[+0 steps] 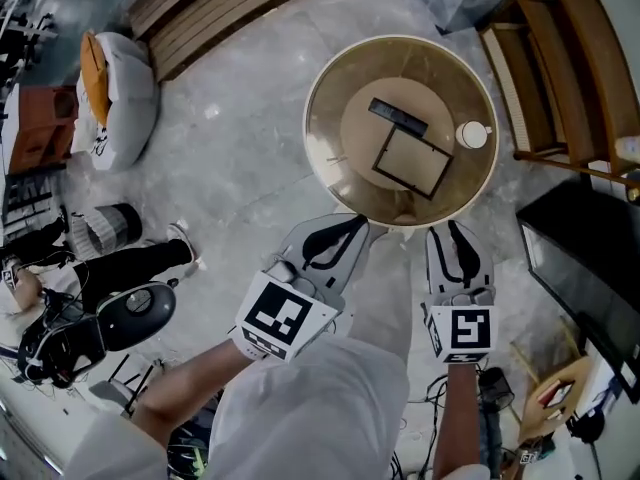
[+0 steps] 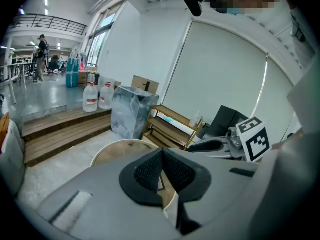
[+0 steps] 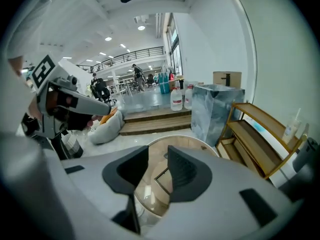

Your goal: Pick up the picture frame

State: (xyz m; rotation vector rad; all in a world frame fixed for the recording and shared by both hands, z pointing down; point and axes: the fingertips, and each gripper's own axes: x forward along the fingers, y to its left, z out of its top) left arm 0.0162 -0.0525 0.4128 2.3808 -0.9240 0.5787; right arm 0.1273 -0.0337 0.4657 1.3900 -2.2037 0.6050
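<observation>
The picture frame [image 1: 413,161], a thin black rectangle, lies flat on the round tan table [image 1: 330,158]. Beside it lie a black slab [image 1: 398,117] and a small white round cup [image 1: 473,134]. Both grippers hover side by side at the table's near edge, pointing at it and touching nothing. My left gripper [image 1: 345,230] has its pads together [image 2: 162,149] and holds nothing. My right gripper [image 1: 455,238] stands open [image 3: 158,151], and a corner of the frame [image 3: 163,175] shows through the gap, farther away on the table.
A wooden shelf rack [image 1: 570,68] stands right of the table, with a black screen [image 1: 590,268] nearer me. Wooden steps [image 1: 220,8] and a white beanbag [image 1: 125,83] lie far left. A person [image 1: 120,263] sits at the left. A foil-wrapped box [image 2: 132,111] stands behind the table.
</observation>
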